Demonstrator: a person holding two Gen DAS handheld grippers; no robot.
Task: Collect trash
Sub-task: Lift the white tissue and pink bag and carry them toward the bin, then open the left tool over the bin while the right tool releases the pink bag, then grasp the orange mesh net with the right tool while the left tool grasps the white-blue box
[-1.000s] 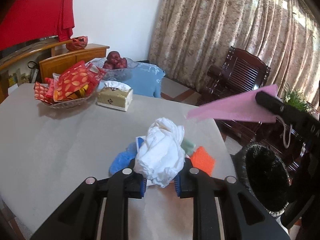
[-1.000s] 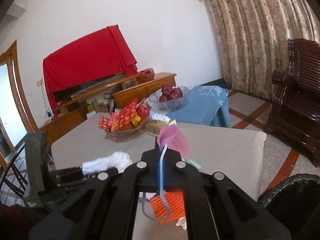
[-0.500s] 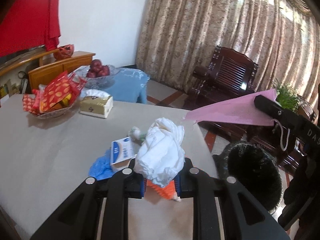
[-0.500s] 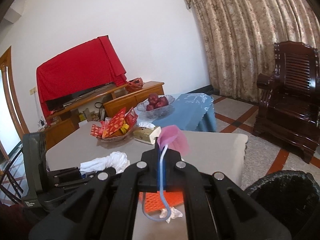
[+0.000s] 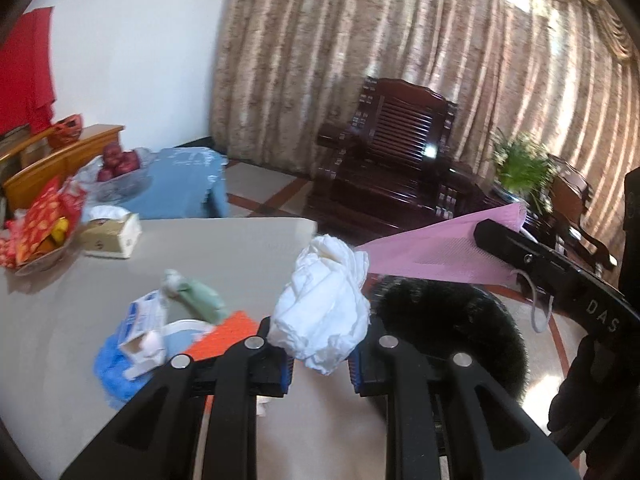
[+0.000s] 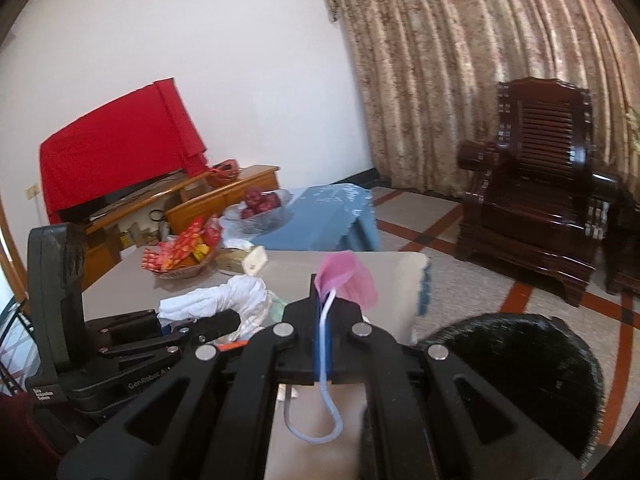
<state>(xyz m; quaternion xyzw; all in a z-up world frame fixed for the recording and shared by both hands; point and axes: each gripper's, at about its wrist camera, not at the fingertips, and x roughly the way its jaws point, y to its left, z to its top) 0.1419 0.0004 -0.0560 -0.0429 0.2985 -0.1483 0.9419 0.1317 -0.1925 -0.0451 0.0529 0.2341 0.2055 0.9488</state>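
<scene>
My left gripper (image 5: 320, 372) is shut on a crumpled white tissue wad (image 5: 326, 300) and holds it above the table's right edge. My right gripper (image 6: 324, 344) is shut on a pink face mask (image 6: 346, 278), whose white ear loop hangs below; the mask also shows in the left wrist view (image 5: 436, 252). A black-lined trash bin (image 5: 452, 328) stands on the floor just right of the table, also visible in the right wrist view (image 6: 520, 380). On the table lie a blue glove (image 5: 116, 364), a small white-blue box (image 5: 146, 316), a green wrapper (image 5: 200, 294) and an orange piece (image 5: 224, 334).
A tissue box (image 5: 112, 234), a snack basket (image 5: 38, 232) and a bowl of red apples (image 5: 120, 166) stand at the table's far side. A dark wooden armchair (image 5: 392, 160) and a potted plant (image 5: 520, 168) stand by the curtain beyond the bin.
Both grippers have swung right toward the trash bin, carrying the tissue wad and the pink mask. The bin now looks larger and closer in both views.
</scene>
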